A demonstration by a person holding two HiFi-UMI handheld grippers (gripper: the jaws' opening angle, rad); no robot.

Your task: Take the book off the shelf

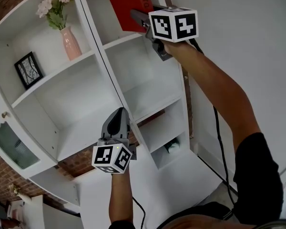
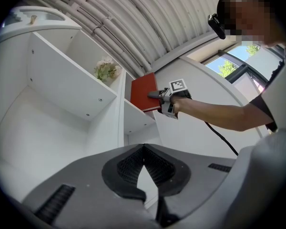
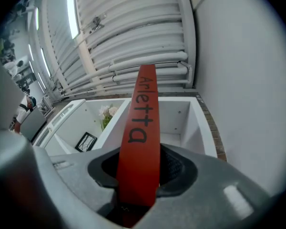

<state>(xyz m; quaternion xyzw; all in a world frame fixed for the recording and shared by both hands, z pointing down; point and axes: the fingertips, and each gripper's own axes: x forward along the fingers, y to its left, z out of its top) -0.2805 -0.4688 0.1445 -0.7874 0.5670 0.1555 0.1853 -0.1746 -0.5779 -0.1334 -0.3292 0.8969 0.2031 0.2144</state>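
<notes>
In the head view, the right gripper (image 1: 139,17) is raised to the top right compartment of the white shelf unit (image 1: 109,66), where the red book (image 1: 124,4) stands. Its jaws reach onto the book's near edge. The left gripper (image 1: 118,116) hangs lower, in front of the middle shelves and well apart from the book. In the left column a pink vase (image 1: 70,43) with pale flowers (image 1: 55,6) stands on a shelf, with a small framed picture (image 1: 28,69) to its left.

The left gripper view shows that gripper's jaws clenched, tips touching, with nothing between them. Far off, the right gripper holds the book at the front of its shelf board.

In the right gripper view the jaws grasp the book by its spine, which carries black lettering. A dark pad (image 3: 174,168) presses on each side. The spine runs up between the pads, and the shelf compartments lie beyond.
</notes>
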